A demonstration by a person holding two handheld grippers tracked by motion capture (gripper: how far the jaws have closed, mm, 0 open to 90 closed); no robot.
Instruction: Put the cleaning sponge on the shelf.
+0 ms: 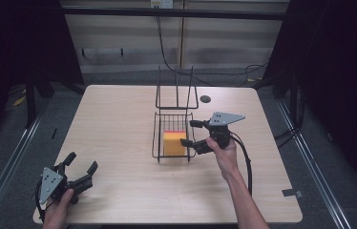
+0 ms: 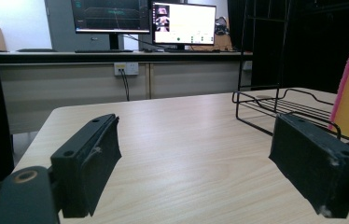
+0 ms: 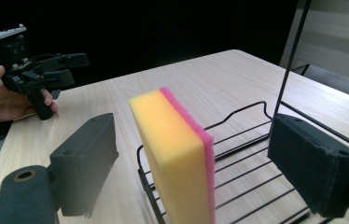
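Sponge [image 3: 175, 154]: we see it on edge in rack [image 1: 173, 138] | right gripper [image 1: 189, 133]: jaws apart, beside it | left gripper [image 1: 82, 168]: jaws apart, idle, near corner | risk: we judge a nudge topples sponge

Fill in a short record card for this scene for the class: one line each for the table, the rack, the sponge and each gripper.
table: light wood top
rack: black wire rack near the table's middle, with a tall wire back
sponge: yellow with a pink layer, standing on edge in the rack
right gripper: open, jaws either side of the sponge, not touching it
left gripper: open, low at the near left corner, holding nothing
background: monitors on a bench beyond the table
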